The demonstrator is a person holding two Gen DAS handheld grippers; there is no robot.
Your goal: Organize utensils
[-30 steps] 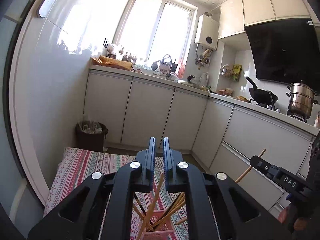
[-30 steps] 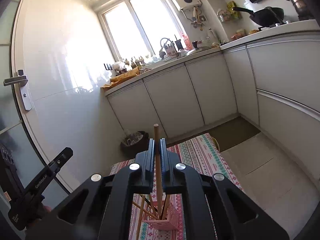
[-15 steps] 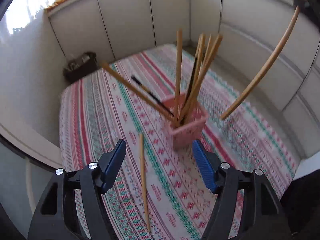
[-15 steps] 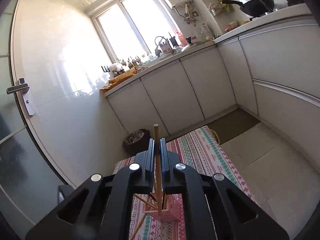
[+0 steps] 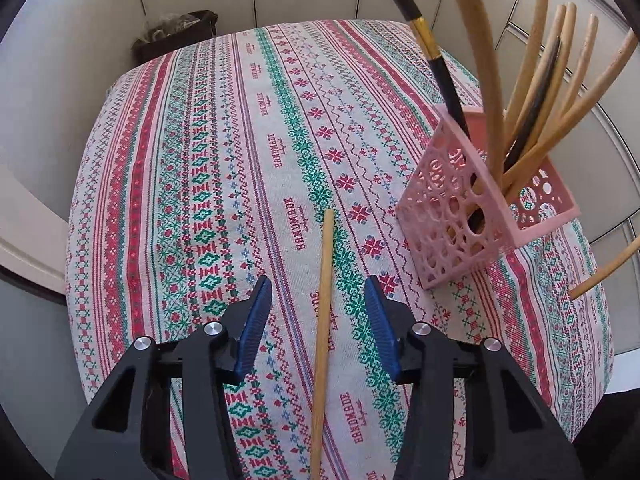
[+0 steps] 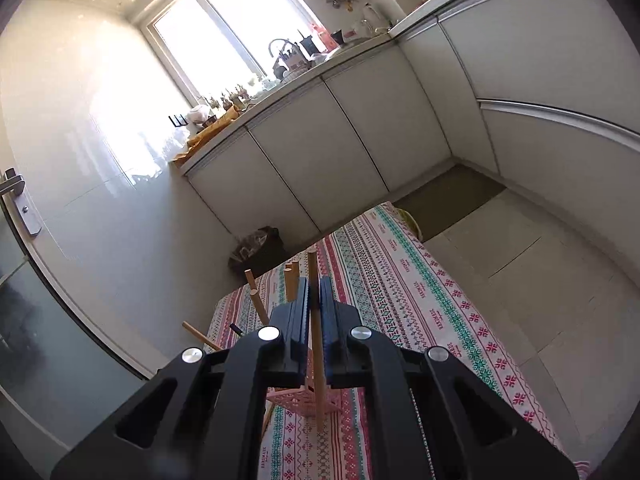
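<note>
A wooden chopstick point(image 5: 323, 320) lies on the patterned tablecloth point(image 5: 192, 168), running between the open fingers of my left gripper point(image 5: 318, 322), which sits low over it without touching. A pink perforated holder point(image 5: 460, 216) stands to the right with several wooden chopsticks and a black one point(image 5: 436, 60) leaning in it. My right gripper point(image 6: 314, 304) is shut on another wooden chopstick point(image 6: 318, 368), held upright above the holder point(image 6: 296, 396); that chopstick's tip shows at the right edge of the left wrist view point(image 5: 600, 276).
White kitchen cabinets point(image 6: 332, 140) line the far wall, with a cluttered counter and window above. A dark waste bin point(image 5: 176, 32) stands beyond the table's far edge. The table's right edge drops to a tiled floor point(image 6: 520, 248).
My left gripper opened, tilted down from facing the room and dropped close over the lying chopstick. My right gripper kept its chopstick and tilted down toward the holder.
</note>
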